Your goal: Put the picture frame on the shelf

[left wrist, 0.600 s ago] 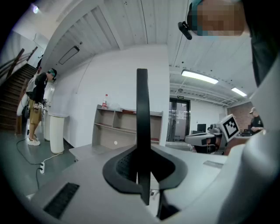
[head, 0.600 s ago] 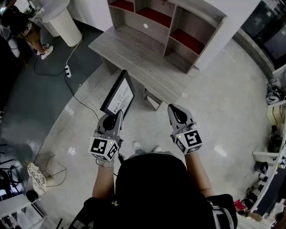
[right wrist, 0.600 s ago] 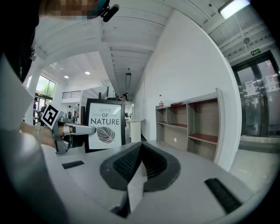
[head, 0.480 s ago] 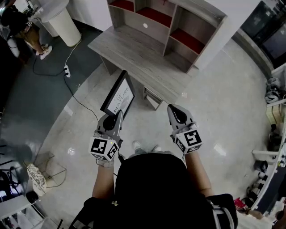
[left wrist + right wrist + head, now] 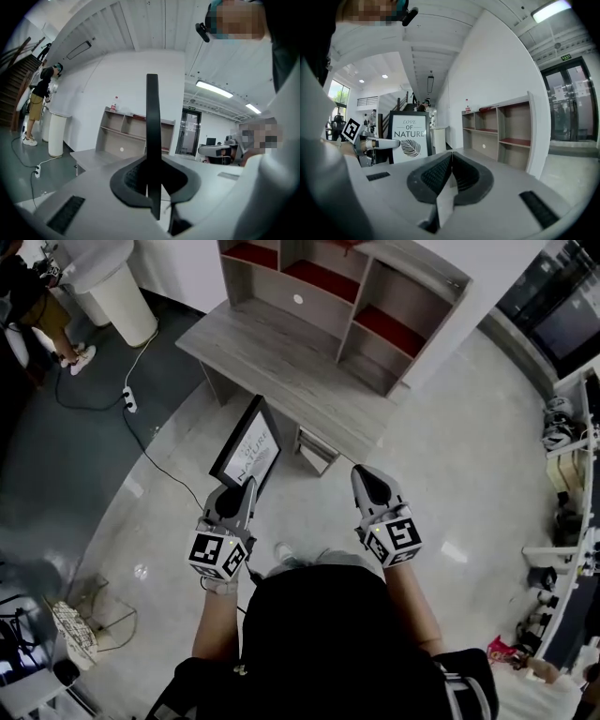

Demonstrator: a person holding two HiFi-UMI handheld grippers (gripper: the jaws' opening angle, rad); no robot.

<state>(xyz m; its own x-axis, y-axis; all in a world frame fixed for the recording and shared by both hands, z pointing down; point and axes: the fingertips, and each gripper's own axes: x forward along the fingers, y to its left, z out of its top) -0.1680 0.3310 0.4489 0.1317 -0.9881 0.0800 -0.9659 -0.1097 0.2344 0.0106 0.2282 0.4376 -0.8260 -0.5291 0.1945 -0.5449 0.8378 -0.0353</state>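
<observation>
The left tongs [image 5: 246, 487] pinch one edge of the picture frame [image 5: 249, 446], which stands up tall in front of them. The right tongs [image 5: 367, 482] are closed on nothing. The shelf [image 5: 367, 298] is ahead, past the tabletop [image 5: 272, 362].

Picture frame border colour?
Black border on the picture frame; right gripper view shows it best.
</observation>
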